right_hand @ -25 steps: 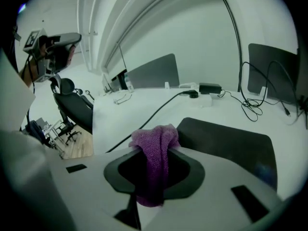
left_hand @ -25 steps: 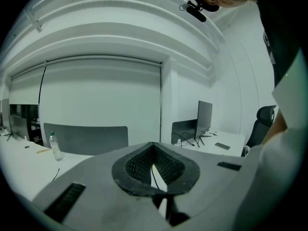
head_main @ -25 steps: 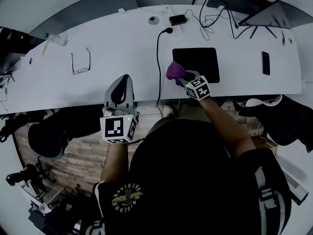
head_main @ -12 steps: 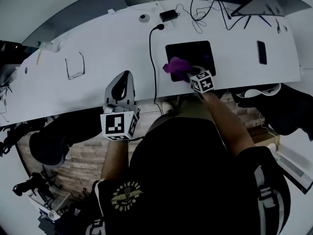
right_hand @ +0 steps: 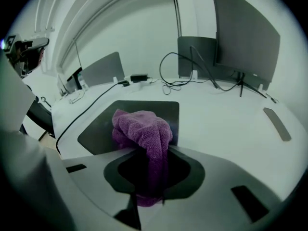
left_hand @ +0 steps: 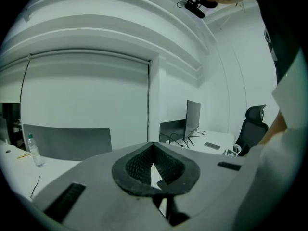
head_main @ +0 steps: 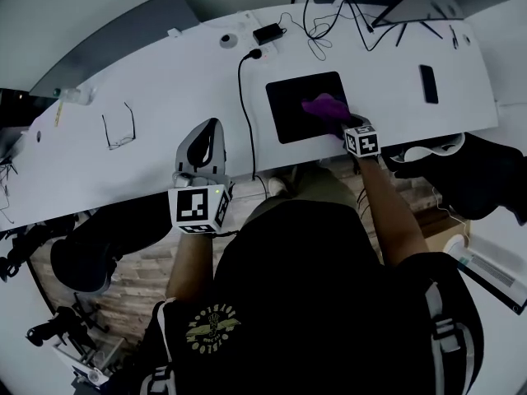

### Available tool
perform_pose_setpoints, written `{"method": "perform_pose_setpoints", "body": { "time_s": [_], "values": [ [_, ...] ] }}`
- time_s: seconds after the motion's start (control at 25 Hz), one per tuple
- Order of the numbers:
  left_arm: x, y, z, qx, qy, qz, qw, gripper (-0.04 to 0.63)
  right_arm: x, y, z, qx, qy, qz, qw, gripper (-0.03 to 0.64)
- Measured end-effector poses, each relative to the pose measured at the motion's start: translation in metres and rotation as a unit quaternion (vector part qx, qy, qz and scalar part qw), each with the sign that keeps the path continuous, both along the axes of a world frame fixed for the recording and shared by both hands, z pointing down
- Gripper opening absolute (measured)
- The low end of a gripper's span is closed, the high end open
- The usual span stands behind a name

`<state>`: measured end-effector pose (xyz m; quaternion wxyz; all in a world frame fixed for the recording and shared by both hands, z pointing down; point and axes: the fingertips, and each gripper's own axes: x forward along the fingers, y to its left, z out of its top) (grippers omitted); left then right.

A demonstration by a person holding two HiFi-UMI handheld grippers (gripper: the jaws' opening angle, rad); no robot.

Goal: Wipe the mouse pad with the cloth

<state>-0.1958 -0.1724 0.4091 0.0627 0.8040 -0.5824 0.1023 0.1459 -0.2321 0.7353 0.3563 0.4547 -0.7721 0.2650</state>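
I am holding the cloth (right_hand: 143,129) in my right gripper (right_hand: 150,153). Its jaws are closing tightly on one tail of the purple fabric, and the rest is bunching up in a loose heap just in front of the jaw tips. This heap is pressing down on the mouse pad (right_hand: 96,131), so in my judgement the wiping is under way and not yet finished.

Seen from this gripper, the dark pad is lying directly under and ahead of the cloth, and most of its bare surface is spreading to the left of the jaws. Its right edge is running just beside the cloth on the right. So I am working on the right part of the pad, and I think the wide part to the left of the gripper is asking for more strokes. The pad shows no mark or stain, so I cannot tell which parts are already clean.

My left gripper (head_main: 209,130) is taking no part. Its jaws are resting together with nothing between them, and it is hanging above the near edge of the worktop (head_main: 165,97), well apart from the pad. A black cable (head_main: 243,113) is running over the worktop between the two grippers, near the left edge of the pad, so I am thinking the strokes to that side need some care.
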Motion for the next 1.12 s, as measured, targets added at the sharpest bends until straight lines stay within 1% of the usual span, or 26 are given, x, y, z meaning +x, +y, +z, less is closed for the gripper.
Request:
{"method": "perform_pose_setpoints", "body": {
  "time_s": [0.12, 0.24, 0.36, 0.48, 0.64, 0.8, 0.88, 1.0, 1.12],
  "values": [
    [0.000, -0.004, -0.005, 0.007, -0.001, 0.003, 1.0000, 0.002, 0.022, 0.003, 0.003, -0.008, 0.004, 0.024, 1.000, 0.087],
    [0.001, -0.005, -0.010, 0.014, -0.003, 0.005, 0.9999, 0.002, 0.036, 0.009, 0.003, -0.014, 0.012, 0.036, 0.999, 0.086],
    [-0.001, -0.005, -0.015, 0.018, -0.006, 0.006, 0.9998, 0.002, 0.038, 0.014, -0.006, -0.008, 0.017, 0.032, 0.999, 0.086],
    [-0.004, -0.003, -0.020, 0.023, -0.006, 0.001, 0.9997, 0.002, 0.033, 0.015, -0.027, 0.011, 0.001, 0.027, 1.000, 0.086],
    [-0.009, -0.002, -0.035, 0.037, -0.001, -0.012, 0.9992, 0.002, 0.019, 0.010, -0.087, 0.065, -0.048, 0.019, 0.997, 0.086],
    [-0.012, -0.002, -0.055, 0.047, -0.001, -0.029, 0.9984, 0.002, -0.005, 0.011, -0.164, 0.126, -0.104, -0.003, 0.987, 0.086],
    [-0.009, -0.001, -0.069, 0.058, -0.002, -0.033, 0.9978, 0.002, -0.017, 0.014, -0.206, 0.157, -0.124, -0.019, 0.980, 0.086],
    [0.001, 0.002, -0.090, 0.077, 0.002, -0.024, 0.9968, 0.002, -0.033, 0.018, -0.266, 0.203, -0.149, -0.041, 0.967, 0.085],
    [0.015, 0.005, -0.106, 0.090, 0.000, -0.013, 0.9959, 0.002, -0.044, 0.020, -0.324, 0.259, -0.165, -0.062, 0.950, 0.084]
  ]
}}
